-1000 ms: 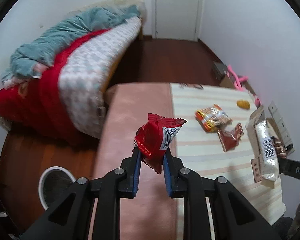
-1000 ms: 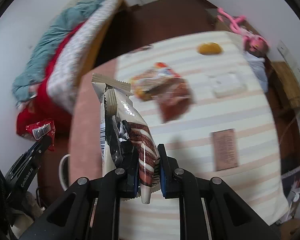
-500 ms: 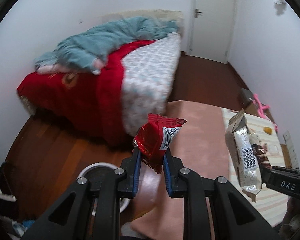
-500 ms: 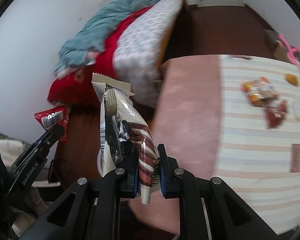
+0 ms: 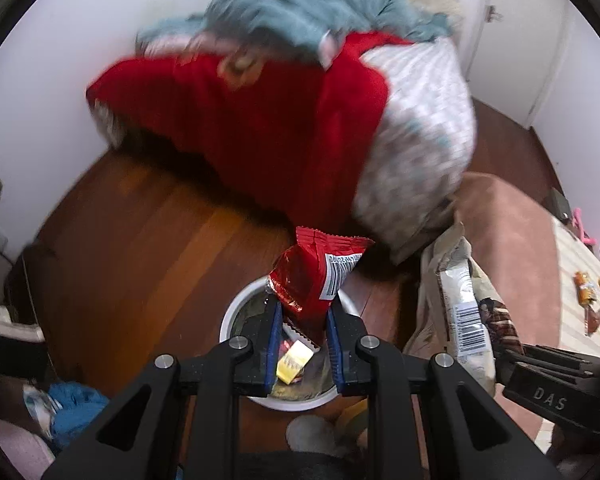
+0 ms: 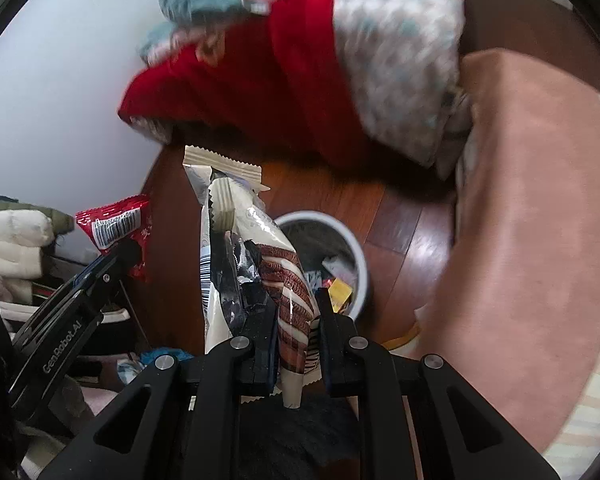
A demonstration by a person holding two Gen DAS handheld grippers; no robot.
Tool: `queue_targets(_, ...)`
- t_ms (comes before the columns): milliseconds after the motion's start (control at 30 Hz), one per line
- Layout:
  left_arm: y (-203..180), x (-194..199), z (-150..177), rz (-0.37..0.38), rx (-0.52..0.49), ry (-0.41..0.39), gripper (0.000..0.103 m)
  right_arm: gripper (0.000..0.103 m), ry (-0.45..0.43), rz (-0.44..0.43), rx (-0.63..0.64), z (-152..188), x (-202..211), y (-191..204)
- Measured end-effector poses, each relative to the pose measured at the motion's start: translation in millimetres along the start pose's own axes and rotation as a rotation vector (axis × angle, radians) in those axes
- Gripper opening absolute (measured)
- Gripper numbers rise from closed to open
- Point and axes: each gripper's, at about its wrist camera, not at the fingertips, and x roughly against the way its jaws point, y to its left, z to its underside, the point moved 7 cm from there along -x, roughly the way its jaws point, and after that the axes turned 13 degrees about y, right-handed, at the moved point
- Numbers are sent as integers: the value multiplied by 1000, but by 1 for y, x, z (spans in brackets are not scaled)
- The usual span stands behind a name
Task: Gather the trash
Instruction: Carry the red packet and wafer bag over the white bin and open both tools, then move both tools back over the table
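Observation:
My left gripper is shut on a red snack wrapper and holds it right above a white round trash bin on the floor. The bin holds several wrappers, one of them yellow. My right gripper is shut on a cream and brown snack wrapper, held above and left of the same bin. The cream wrapper also shows at the right of the left wrist view, and the red wrapper at the left of the right wrist view.
A bed with red, grey-white and teal blankets stands behind the bin. A table with a pink cloth is at the right, with more wrappers on its striped part. Clothes and bags lie at the left. Wooden floor surrounds the bin.
Both grippers swung left from the table and tilted down toward the floor. The bin now lies directly under the left gripper's red wrapper. Both wrappers stay gripped.

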Motion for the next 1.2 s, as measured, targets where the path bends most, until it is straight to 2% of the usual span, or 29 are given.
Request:
queue_targets(100,19,-40,-1,40,35,98,17,17,61,16,-12,-10,-44,5)
queue_targets(267,41,-116,6,157,113,308,19,17,179,63,-31,-26,-118,0)
queue_targets(367,50,-143,9,165,137,371,20,17,239,93,-37,-32,-155,-7)
queue_targets(433,57,-157,9,143,149,394,33,17,271,116,-36,-36,-175,-10)
queue_targets(467,61,-163,9,134,155,404,59,17,286,134,-37,-37,-180,-14)
queue_targets(500,65,-168,10,134,170,410,81,18,296,146,-39,-36,-186,-13)
queue_targets(533,67,-169,11,141,184,410,85,19,313,149,-40,-38,-194,-13)
queue_targets(633,76,-175,14,143,222,421,86,35,339,161,-46,-40,-206,-16)
queue_targets(700,80,-176,14,133,229,421,90,51,348,161,-44,-42,-210,-15)
queue_targets(767,85,-174,17,127,232,420,91,60,354,173,-33,-44,-215,-18)
queue_targets(833,86,-171,20,121,233,416,91,62,353,172,-34,-45,-214,-20)
queue_targets(1000,85,-160,27,91,219,397,91,77,341,163,-36,-44,-206,-25)
queue_targets(1100,84,-150,32,59,201,374,91,95,346,150,-15,-36,-199,-21)
queue_targets(1200,83,-140,38,39,193,352,91,103,341,174,30,-25,-188,-17)
